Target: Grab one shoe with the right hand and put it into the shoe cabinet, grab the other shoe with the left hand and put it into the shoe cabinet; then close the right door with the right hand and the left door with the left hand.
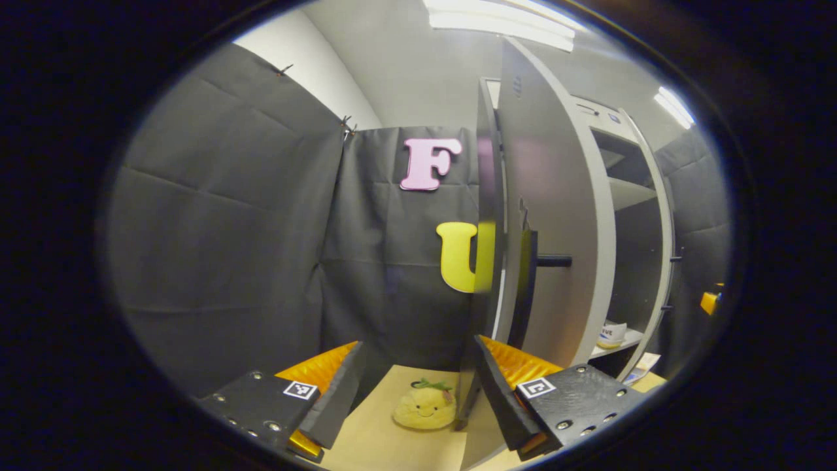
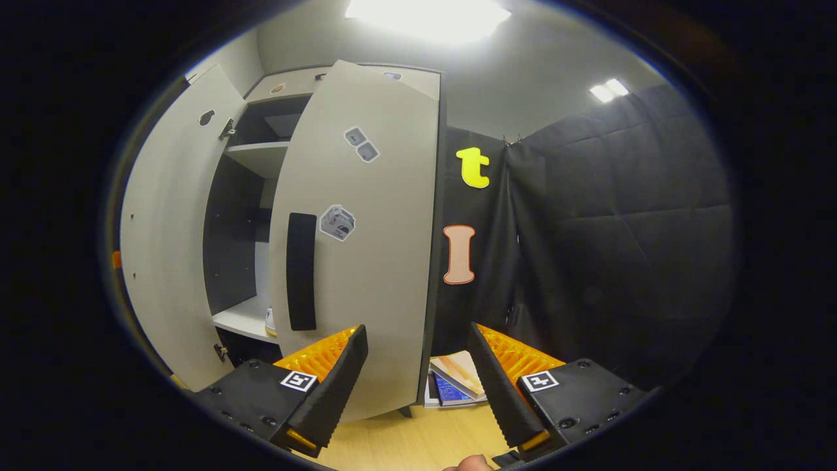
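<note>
Cabinet (image 2: pixel 261 196) doors stand ajar, a shoe (image 1: pixel 612 335) shelved inside. Both grippers (image 1: pixel 418 386) (image 2: pixel 415 376) gape empty; plush (image 1: pixel 425 405) and booklets (image 2: pixel 458 376) lie nearby.

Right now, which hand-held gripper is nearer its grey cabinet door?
Left, probably. The left hand-held gripper has the edge of the grey left cabinet door right beside its finger; the right hand-held gripper faces the grey right cabinet door from slightly farther back.

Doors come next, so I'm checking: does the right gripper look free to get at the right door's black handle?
Probably yes. The right gripper is open and empty, and the right door stands just ahead with its black handle facing it. Nothing sits between them.
</note>
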